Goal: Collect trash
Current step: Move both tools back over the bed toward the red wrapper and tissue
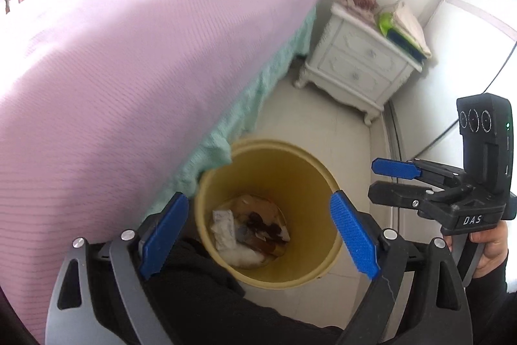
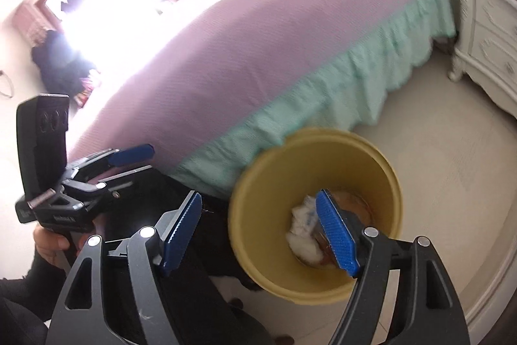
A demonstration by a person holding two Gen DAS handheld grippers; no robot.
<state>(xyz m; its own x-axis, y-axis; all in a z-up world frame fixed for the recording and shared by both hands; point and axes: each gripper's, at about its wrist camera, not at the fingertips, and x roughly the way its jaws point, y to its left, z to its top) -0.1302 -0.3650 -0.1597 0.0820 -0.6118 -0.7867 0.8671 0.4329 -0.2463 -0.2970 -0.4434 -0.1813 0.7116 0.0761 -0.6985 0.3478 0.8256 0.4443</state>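
Observation:
A yellow trash bin [image 1: 290, 164] stands on the pale floor beside the bed; it also shows in the right wrist view [image 2: 381, 170]. Inside lie white crumpled tissues [image 1: 224, 227] and brown scraps [image 1: 265, 227]; the tissues also show in the right wrist view [image 2: 303, 231]. My left gripper [image 1: 258, 236] is open and empty above the bin's mouth. My right gripper [image 2: 258, 235] is open and empty above the bin's left rim. The right gripper shows at the right of the left wrist view [image 1: 384, 180], the left gripper at the left of the right wrist view [image 2: 142, 159].
A bed with a purple cover [image 1: 129, 54] and teal skirt [image 2: 339, 80] runs along the left. A white nightstand [image 1: 358, 63] with a doll and papers stands in the corner. A dark trouser leg [image 1: 200, 290] is below the grippers.

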